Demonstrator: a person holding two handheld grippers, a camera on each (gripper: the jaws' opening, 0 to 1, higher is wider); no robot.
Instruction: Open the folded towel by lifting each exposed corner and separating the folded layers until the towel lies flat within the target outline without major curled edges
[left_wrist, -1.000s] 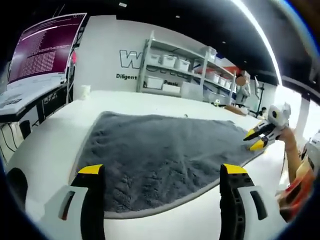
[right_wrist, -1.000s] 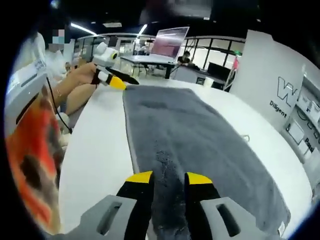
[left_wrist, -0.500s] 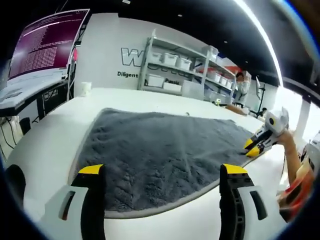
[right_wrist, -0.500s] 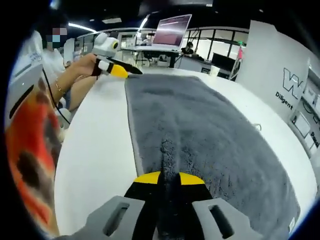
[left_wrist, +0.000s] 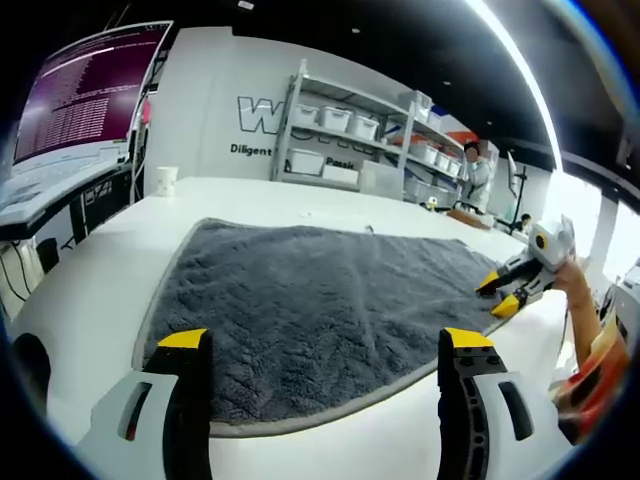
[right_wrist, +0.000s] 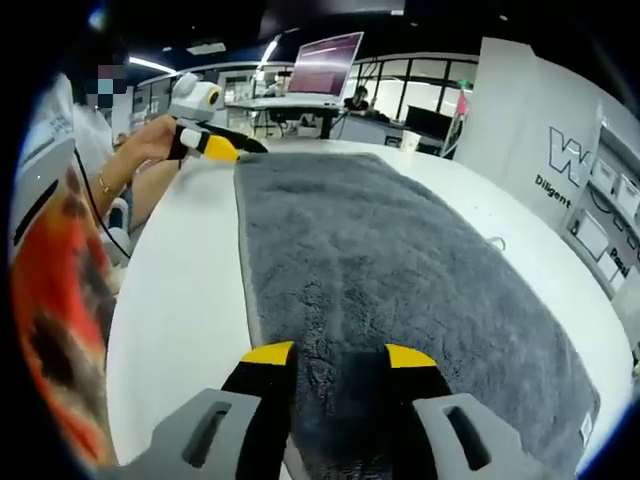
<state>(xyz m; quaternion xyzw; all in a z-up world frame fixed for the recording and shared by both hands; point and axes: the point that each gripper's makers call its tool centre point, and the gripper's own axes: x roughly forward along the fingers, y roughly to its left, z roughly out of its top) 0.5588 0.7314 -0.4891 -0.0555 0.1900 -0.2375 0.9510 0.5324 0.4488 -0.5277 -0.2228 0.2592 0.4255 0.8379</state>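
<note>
The grey towel (left_wrist: 320, 305) lay spread flat on the white table (left_wrist: 90, 290), its pile ruffled, its pale hem running even along the near edge. The left gripper (left_wrist: 325, 345) stood wide open above that edge, holding nothing. The right gripper (right_wrist: 338, 352) was parted over the towel's end, gripping nothing. Bare table ran beside the towel (right_wrist: 380, 270) on both long sides.

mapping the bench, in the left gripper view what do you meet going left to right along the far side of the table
monitor → cup → shelves → right gripper
</note>
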